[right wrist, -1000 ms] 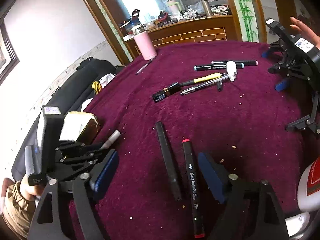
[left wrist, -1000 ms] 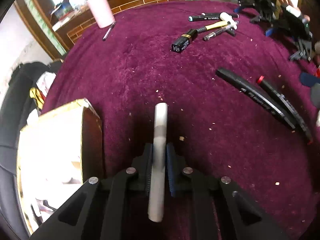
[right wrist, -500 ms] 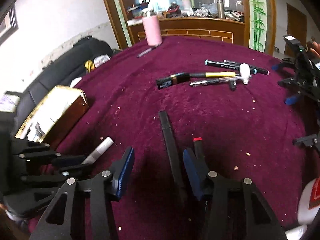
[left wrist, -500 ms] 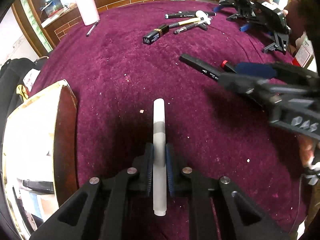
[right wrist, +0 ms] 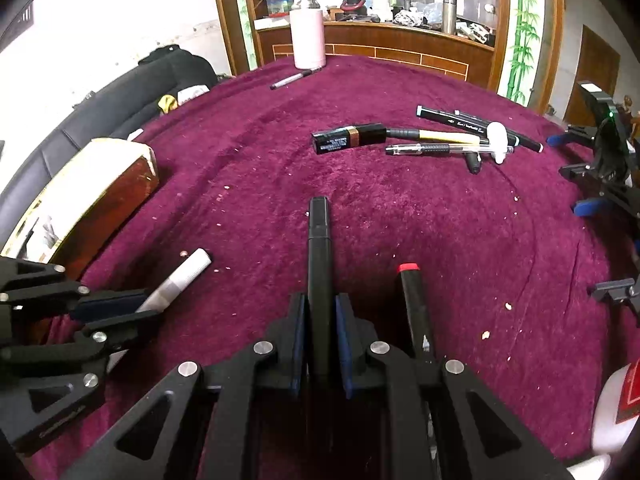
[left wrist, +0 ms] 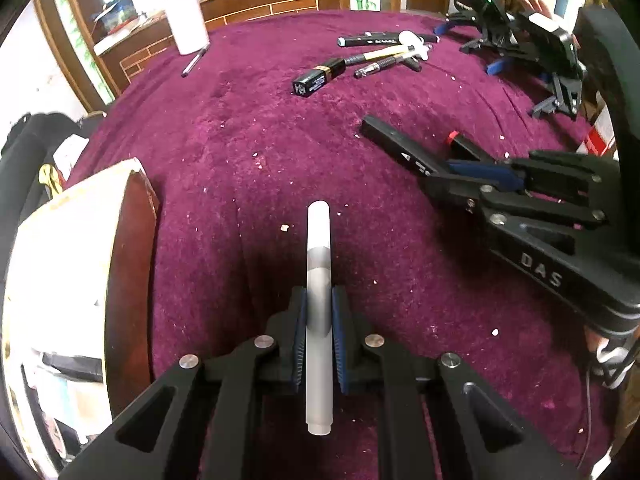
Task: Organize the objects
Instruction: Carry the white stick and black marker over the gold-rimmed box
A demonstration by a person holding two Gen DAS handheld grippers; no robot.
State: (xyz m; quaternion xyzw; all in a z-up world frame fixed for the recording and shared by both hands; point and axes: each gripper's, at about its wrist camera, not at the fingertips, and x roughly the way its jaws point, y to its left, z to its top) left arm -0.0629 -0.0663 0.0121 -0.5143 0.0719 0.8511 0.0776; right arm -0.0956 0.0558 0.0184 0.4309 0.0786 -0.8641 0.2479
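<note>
Two black markers [right wrist: 319, 264] near the grippers (one red-capped), one white pen [right wrist: 176, 282], one box [right wrist: 100, 184], one pink bottle [right wrist: 306, 38].

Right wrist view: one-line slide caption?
Right gripper shut on black marker; red-capped marker lies beside it.
</note>
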